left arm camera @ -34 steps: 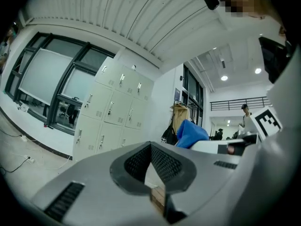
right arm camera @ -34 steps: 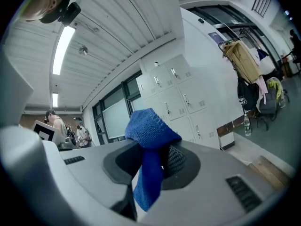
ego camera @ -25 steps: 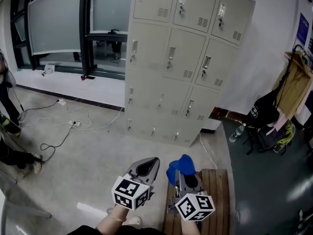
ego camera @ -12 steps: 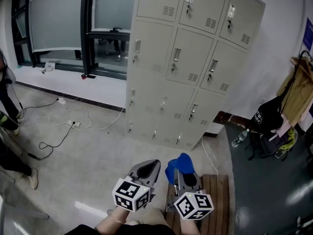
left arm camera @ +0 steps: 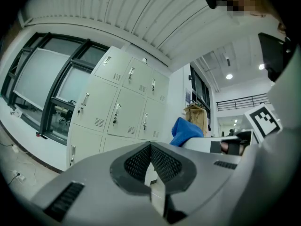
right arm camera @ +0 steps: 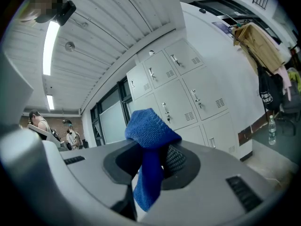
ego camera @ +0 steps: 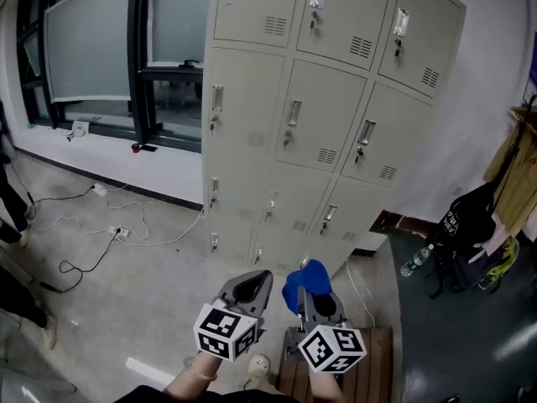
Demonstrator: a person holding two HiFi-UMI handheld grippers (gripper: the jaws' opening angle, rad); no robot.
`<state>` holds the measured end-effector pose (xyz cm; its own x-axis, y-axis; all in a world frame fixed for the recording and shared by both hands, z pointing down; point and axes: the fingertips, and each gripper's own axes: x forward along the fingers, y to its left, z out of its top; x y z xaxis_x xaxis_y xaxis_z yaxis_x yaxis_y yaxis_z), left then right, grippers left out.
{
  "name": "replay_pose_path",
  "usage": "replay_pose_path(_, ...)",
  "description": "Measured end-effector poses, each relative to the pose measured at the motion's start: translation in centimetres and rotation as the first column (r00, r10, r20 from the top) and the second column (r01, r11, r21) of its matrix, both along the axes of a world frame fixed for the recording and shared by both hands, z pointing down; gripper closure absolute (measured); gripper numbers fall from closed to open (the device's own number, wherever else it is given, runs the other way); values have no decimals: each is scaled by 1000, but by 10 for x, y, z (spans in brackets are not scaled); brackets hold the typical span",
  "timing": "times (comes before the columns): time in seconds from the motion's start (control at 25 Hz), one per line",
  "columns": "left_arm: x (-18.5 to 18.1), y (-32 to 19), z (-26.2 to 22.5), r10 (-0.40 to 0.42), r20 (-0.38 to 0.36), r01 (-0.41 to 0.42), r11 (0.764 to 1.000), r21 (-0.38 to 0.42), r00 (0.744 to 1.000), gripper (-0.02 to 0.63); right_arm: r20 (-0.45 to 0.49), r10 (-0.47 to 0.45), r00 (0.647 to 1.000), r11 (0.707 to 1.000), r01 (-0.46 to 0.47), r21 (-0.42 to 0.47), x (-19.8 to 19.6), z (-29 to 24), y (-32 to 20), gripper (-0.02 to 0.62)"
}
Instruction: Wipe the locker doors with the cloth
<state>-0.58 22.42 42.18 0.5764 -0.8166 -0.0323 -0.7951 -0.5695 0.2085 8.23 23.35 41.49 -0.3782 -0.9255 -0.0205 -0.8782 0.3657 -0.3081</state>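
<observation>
A beige bank of lockers (ego camera: 310, 116) stands ahead against the wall, its doors (ego camera: 322, 113) shut, each with a small handle and vent. My right gripper (ego camera: 307, 287) is shut on a blue cloth (ego camera: 304, 281), which bunches up above its jaws (right arm camera: 150, 128). The lockers (right arm camera: 181, 88) show beyond it, well out of reach. My left gripper (ego camera: 249, 287) is beside the right one, shut with nothing between its jaws. In the left gripper view the lockers (left arm camera: 117, 112) are at mid-left and the blue cloth (left arm camera: 186, 130) shows to the right.
Cables and a power strip (ego camera: 117, 231) lie on the floor at left below dark-framed windows (ego camera: 92, 44). Bags, a bottle (ego camera: 416, 260) and hanging clothes (ego camera: 512, 175) crowd the right side. A wooden slatted platform (ego camera: 377, 368) is under my right gripper. A person (ego camera: 8, 217) stands at far left.
The lockers have grown larger and nearer in the head view as I moved toward them. Both grippers keep their places and the cloth stays held.
</observation>
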Motion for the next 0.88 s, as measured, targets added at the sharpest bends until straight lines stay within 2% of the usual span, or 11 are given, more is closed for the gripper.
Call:
replay_pose_path(0.36,52,-128,-16,-60,36,58,998,39,998,600,7,-31,999,999,31,16,56,-13,-132,512)
replay_pose_path(0.48,63,-146,-16,-69,49,66,997,49,996,600,28,-50,998,999,50,0,64,-6,-159,512)
replay_pose_path(0.72,49,-167,-5,-151,58,151,988,6,987,600,49,-109,993,993,111,-35,54,4,-183,512)
replay_pose_path(0.88,50,-182,-12,-168,42,168,986,4,985,600,31,-118,993,993,119,-26,56,-8,-195,512)
